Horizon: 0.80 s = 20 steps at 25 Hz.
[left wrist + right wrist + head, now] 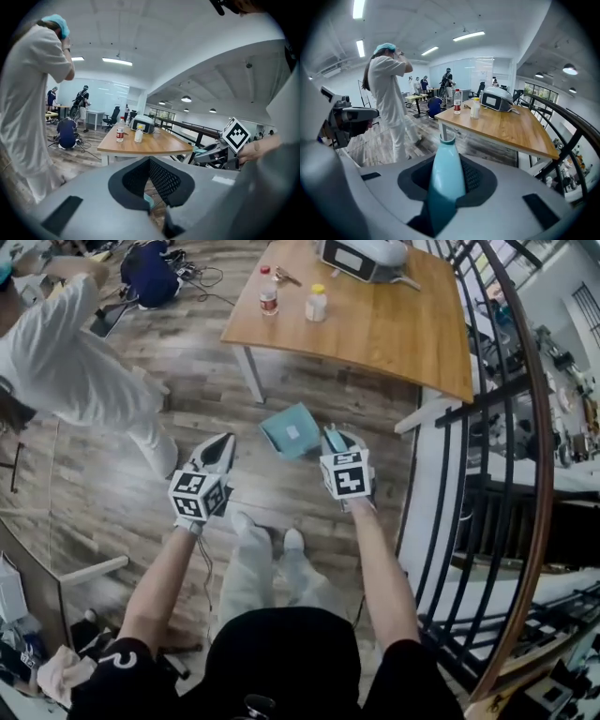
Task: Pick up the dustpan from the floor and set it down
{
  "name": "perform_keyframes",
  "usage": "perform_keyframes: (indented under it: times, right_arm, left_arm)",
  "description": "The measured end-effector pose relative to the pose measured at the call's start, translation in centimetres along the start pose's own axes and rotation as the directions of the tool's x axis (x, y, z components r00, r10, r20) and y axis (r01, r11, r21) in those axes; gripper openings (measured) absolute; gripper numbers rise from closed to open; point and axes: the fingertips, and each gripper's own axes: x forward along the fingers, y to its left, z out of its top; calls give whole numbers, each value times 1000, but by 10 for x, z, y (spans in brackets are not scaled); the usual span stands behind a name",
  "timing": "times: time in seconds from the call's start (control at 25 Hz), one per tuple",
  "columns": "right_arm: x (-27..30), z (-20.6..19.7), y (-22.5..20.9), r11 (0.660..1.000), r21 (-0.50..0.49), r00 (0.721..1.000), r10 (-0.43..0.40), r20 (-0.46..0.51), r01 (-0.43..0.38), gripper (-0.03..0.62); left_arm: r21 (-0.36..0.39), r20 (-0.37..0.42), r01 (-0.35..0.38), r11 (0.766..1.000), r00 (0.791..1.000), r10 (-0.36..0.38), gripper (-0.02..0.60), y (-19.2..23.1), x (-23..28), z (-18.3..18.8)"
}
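Dustpan, teal, sits at 12 o'clock from the person's shoes, over the wood floor in front of the tabletop. Right gripper is clamped on its handle, which sticks up between the jaws. Left gripper, at 9 o'clock of the pan, has its jaws together on nothing. Pickup looks done. Pan may hang clear of the floor, hard to tell from above. Setting it down is left.

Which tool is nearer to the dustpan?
Right: the right tool grips the dustpan by its handle. The left tool hangs apart, left of it in the head view.
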Motion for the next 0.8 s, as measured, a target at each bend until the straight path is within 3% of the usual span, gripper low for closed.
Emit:
perform_keyframes:
  times: [0.44,0.8]
  right_arm:
    - [97,-86,-10,998,21,995,-65,-73,67,89]
    - [167,-147,5,997,15,991,-78,-108,80,91]
  left_arm:
    - [-49,-28,90,995,995,-92,-3,20,56,-62]
    - [-92,-96,97,991,990,-106,-3,50,71,-121]
